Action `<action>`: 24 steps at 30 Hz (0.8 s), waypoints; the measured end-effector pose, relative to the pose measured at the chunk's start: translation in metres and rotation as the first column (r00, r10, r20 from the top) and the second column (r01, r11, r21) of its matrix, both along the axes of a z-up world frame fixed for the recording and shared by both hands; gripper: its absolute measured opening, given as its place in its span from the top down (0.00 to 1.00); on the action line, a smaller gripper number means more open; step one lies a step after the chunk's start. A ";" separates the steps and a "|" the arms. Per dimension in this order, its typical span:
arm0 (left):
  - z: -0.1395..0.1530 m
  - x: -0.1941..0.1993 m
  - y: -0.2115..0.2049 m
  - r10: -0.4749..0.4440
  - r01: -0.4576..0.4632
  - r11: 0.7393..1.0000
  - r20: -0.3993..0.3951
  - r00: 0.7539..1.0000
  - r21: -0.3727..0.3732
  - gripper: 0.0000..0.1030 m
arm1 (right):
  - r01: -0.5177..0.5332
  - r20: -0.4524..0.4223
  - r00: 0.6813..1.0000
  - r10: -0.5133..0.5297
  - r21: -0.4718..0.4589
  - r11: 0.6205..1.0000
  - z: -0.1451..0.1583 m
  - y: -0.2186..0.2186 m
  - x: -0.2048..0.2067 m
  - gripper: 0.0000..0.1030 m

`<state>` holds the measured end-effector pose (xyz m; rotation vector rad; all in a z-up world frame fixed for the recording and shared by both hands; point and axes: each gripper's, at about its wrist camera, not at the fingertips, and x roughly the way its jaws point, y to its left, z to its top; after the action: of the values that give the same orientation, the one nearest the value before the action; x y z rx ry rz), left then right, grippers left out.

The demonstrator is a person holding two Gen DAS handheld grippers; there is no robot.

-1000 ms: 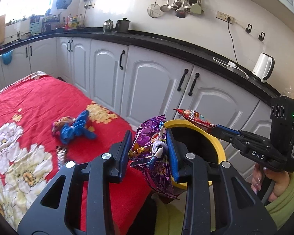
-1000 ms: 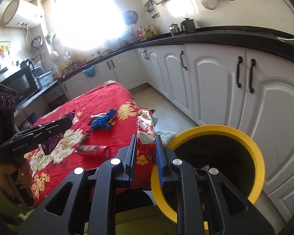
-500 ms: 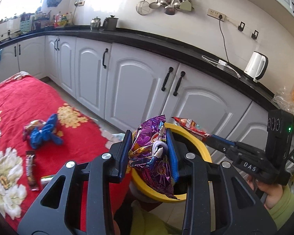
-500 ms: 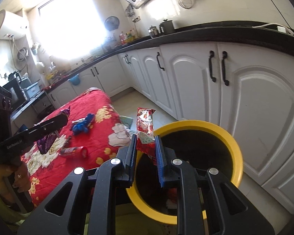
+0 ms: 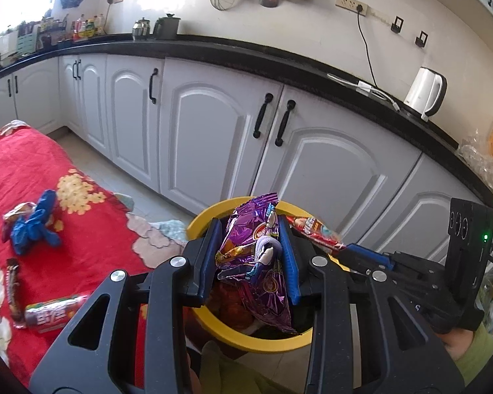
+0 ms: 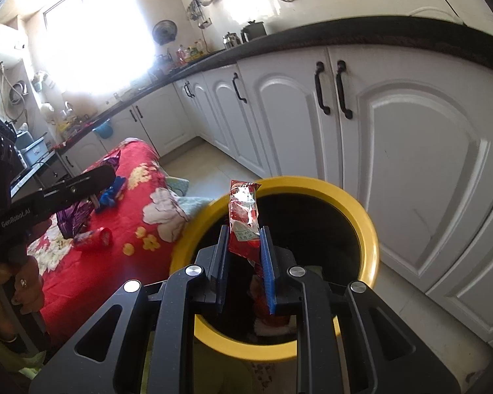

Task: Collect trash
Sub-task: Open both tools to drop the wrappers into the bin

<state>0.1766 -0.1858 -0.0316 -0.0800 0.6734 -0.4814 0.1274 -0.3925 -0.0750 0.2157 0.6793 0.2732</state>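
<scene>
Crumpled purple wrapper and upright red wrapper, both above the yellow-rimmed bin.

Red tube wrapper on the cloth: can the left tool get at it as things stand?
Probably not yet. The left tool is shut on the purple wrapper over the yellow bin. The red tube wrapper lies uncovered on the red cloth.
</scene>
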 end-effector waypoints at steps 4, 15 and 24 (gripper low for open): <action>-0.008 0.007 -0.009 -0.016 0.016 1.000 -0.016 1.000 0.006 0.74 | 0.012 -0.031 0.999 -0.011 0.005 1.000 -0.010 -0.005 0.001 0.83; -0.027 0.018 -0.032 -0.052 0.053 0.999 -0.061 0.997 0.012 0.73 | 0.014 -0.097 0.995 -0.012 0.016 1.000 -0.028 -0.013 0.004 0.82; -0.033 0.025 -0.031 -0.030 0.030 1.000 -0.081 0.996 0.002 0.47 | 0.058 -0.119 0.992 -0.053 0.039 0.998 -0.031 -0.023 0.004 0.56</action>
<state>0.2015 -0.2172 -0.0643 -0.0867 0.7556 -0.5081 0.1314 -0.4153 -0.1064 0.2924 0.7834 0.2231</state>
